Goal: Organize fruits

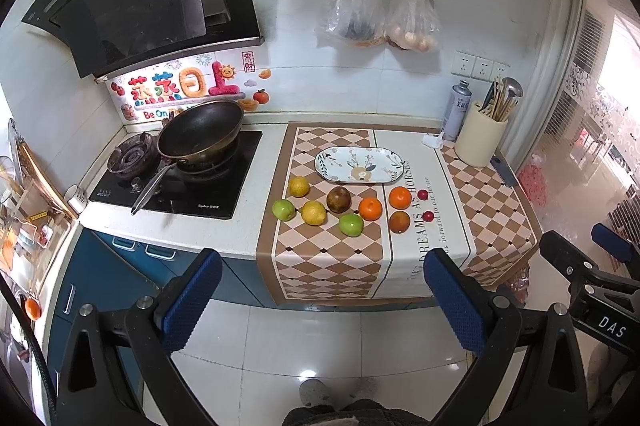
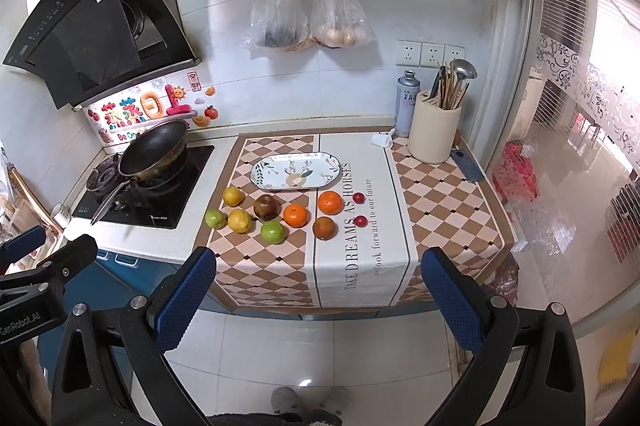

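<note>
Kitchen counter, checkered mat (image 1: pixel 332 266).
- Oval patterned plate (image 1: pixel 384 178): empty, at the mat's rear centre.
- Fruit, loose on the mat in front of the plate: two lemons (image 1: pixel 299 187), two green apples (image 1: pixel 283 210), two oranges (image 1: pixel 399 197), two brownish round fruits (image 1: pixel 338 199), two small red fruits (image 1: pixel 422 194) at the right end.
- Left gripper (image 1: pixel 322 300): jaws spread wide, holding nothing, held back off the counter edge.
- Right gripper (image 2: pixel 320 300): likewise spread and empty.
- Wok (image 1: pixel 200 130): on the hob, left of the mat.
</note>
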A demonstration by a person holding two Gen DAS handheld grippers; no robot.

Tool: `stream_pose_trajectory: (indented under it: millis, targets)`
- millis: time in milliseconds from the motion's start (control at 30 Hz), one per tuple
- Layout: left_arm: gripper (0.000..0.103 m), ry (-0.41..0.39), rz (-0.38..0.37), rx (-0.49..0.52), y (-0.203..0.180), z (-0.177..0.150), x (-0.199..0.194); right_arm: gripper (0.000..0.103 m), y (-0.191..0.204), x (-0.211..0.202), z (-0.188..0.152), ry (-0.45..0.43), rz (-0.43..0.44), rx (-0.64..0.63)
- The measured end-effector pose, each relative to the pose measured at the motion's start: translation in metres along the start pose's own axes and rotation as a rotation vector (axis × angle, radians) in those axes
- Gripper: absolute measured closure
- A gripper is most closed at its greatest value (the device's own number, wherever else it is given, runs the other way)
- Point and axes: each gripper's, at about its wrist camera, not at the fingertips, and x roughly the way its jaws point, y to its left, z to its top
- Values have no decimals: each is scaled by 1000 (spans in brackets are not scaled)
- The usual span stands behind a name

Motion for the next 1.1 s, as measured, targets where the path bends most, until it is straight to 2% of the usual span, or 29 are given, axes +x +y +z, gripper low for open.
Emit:
stream_pose_trajectory:
  millis: [1100]
  targets:
    - [0,5,2,-13,17,-14,-5,0,5,-2,-8,14,27,0]
